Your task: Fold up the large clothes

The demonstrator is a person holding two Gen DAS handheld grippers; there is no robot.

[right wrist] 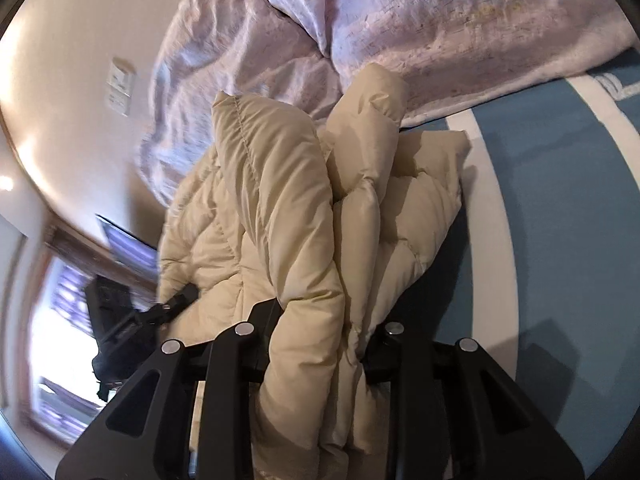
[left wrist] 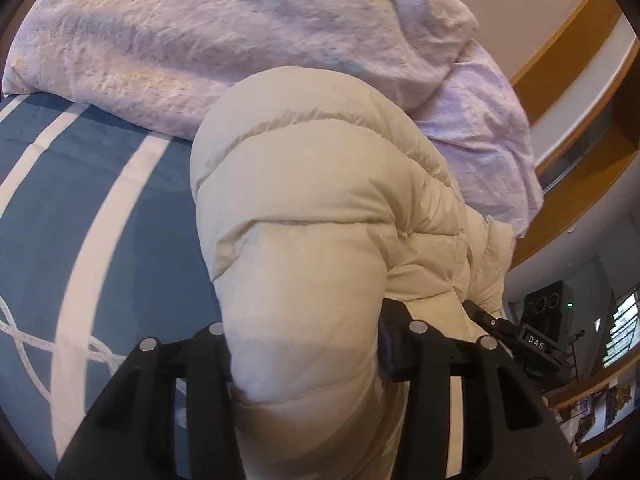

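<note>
Both claws are clamped on the cream puffer jacket (left wrist: 320,240): left claw (left wrist: 304,344) around a fat quilted roll, right claw (right wrist: 320,340) on bunched folds, the jacket held up over the striped bed (left wrist: 80,200) beside the lilac duvet (left wrist: 200,40). Handling is judged light, soft, springy and slick-shelled, so stitched seams or hem are best gripped, not puffed baffles.

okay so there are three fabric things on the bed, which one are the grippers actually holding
The cream puffer jacket. It bulges between the left gripper and the right gripper, while the lilac duvet and blue striped sheet lie untouched.
</note>
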